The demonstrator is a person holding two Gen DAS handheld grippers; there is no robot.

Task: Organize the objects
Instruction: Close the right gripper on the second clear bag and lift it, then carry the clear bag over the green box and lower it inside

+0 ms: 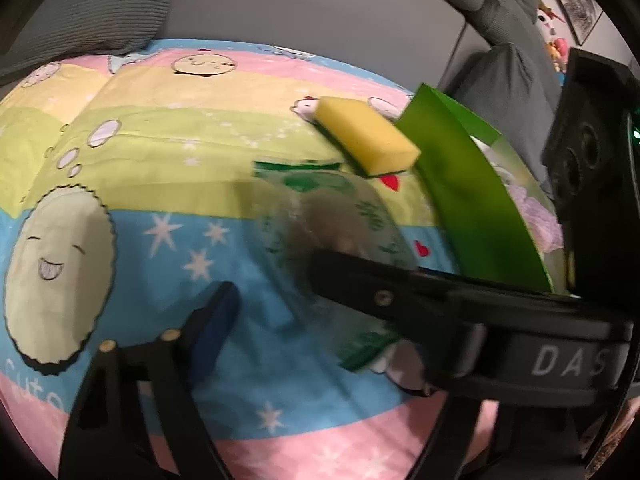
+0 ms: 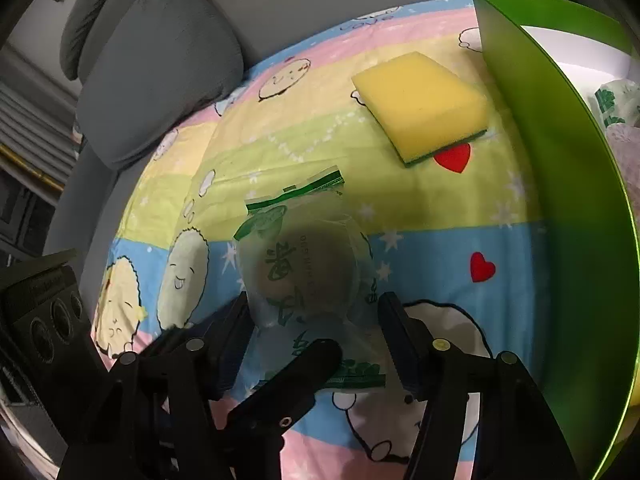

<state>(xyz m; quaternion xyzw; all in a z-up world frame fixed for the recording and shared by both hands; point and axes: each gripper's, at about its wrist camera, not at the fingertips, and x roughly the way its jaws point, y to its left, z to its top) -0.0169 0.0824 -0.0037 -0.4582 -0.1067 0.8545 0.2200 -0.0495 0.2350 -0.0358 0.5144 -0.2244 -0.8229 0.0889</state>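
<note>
Jaws of both grippers, left (image 1: pixel 276 276) and right (image 2: pixel 312 312), apart, straddling packet (image 2: pixel 308 272) on bed (image 2: pixel 440 248) beside sponge (image 2: pixel 420 108) and green bin (image 2: pixel 560 160); slippery wrapper, crowded fingers: likely slip or clash.

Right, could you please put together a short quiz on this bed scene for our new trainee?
1. True or false: the yellow sponge lies inside the green box.
2. What lies between the fingers of the right gripper? A) the sponge B) the clear packet with green print C) a grey pillow
3. What colour is the sponge's thin bottom layer?
Key: 1 false, it lies on the sheet beside the box. 2 B. 3 green.
</note>
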